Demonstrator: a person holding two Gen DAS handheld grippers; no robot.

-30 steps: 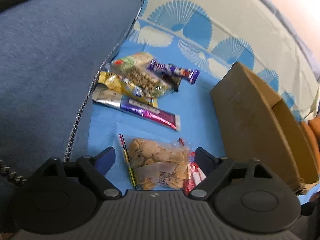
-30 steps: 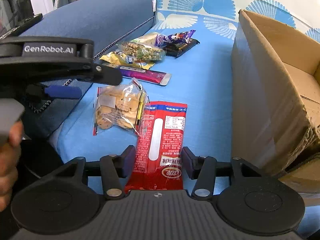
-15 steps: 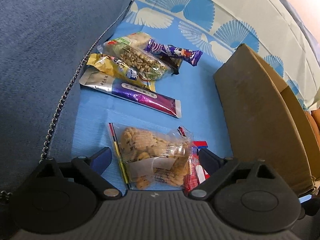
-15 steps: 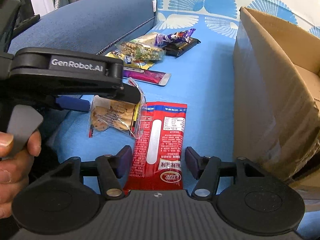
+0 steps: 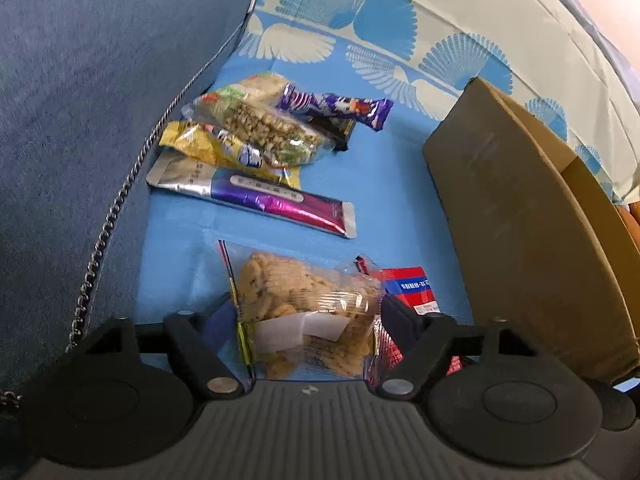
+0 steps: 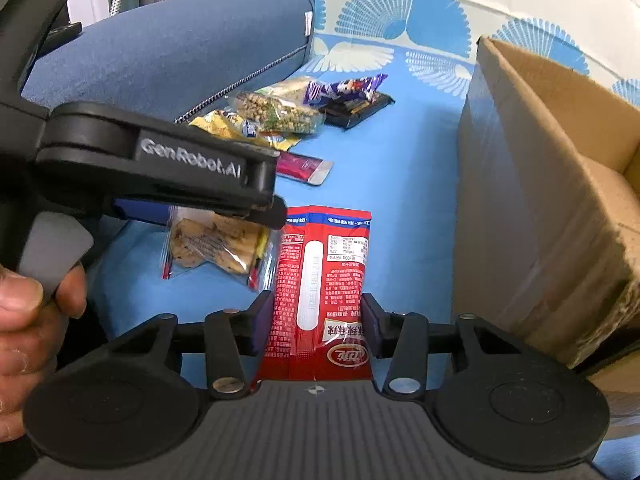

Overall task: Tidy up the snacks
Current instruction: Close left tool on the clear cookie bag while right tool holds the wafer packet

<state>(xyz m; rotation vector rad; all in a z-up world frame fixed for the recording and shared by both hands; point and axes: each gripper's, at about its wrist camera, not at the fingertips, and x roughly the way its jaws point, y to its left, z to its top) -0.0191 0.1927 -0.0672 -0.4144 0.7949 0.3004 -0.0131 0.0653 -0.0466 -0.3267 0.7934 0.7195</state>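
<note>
Fingers of the left gripper (image 5: 310, 316) have just been closing around the clear zip bag of cookies (image 5: 304, 304); those of the right gripper (image 6: 316, 320) have been closing onto the red foil snack packet (image 6: 322, 280) and appear to pinch it. Both snacks lie on the blue bed sheet (image 5: 384, 176) beside the open brown cardboard box (image 6: 560, 168). Nothing shows inside the box, though little of its interior is visible. The farther snack pile (image 5: 260, 132) waits untouched, so packing looks barely begun.

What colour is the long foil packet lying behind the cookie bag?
Silver fading into purple and magenta; the foil packet shows best in the left wrist view.
</note>
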